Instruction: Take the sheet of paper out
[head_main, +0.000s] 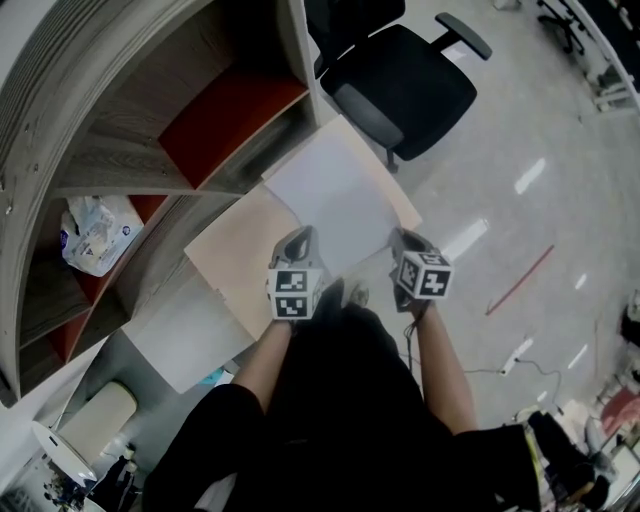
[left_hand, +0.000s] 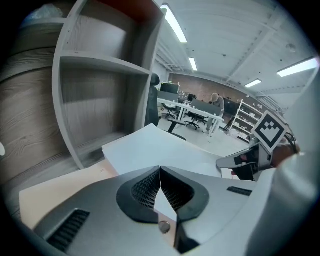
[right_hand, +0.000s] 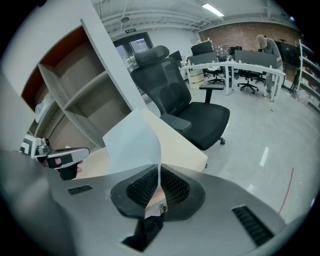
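Note:
A white sheet of paper (head_main: 335, 195) lies on the beige tabletop (head_main: 232, 258), reaching over its far corner. My left gripper (head_main: 300, 242) is shut on the sheet's near left edge; in the left gripper view the paper (left_hand: 155, 150) runs straight into the closed pads of that gripper (left_hand: 160, 171). My right gripper (head_main: 405, 243) is shut on the near right edge. In the right gripper view the sheet (right_hand: 132, 145) curls upward out of this gripper's (right_hand: 160, 169) pads. The two grippers stand side by side, each visible from the other's view.
A curved grey shelf unit (head_main: 150, 130) with red panels stands left of the table, a plastic bag (head_main: 95, 235) in one bay. A black office chair (head_main: 400, 85) stands beyond the table's far corner. A white board (head_main: 185, 335) sits at the near left.

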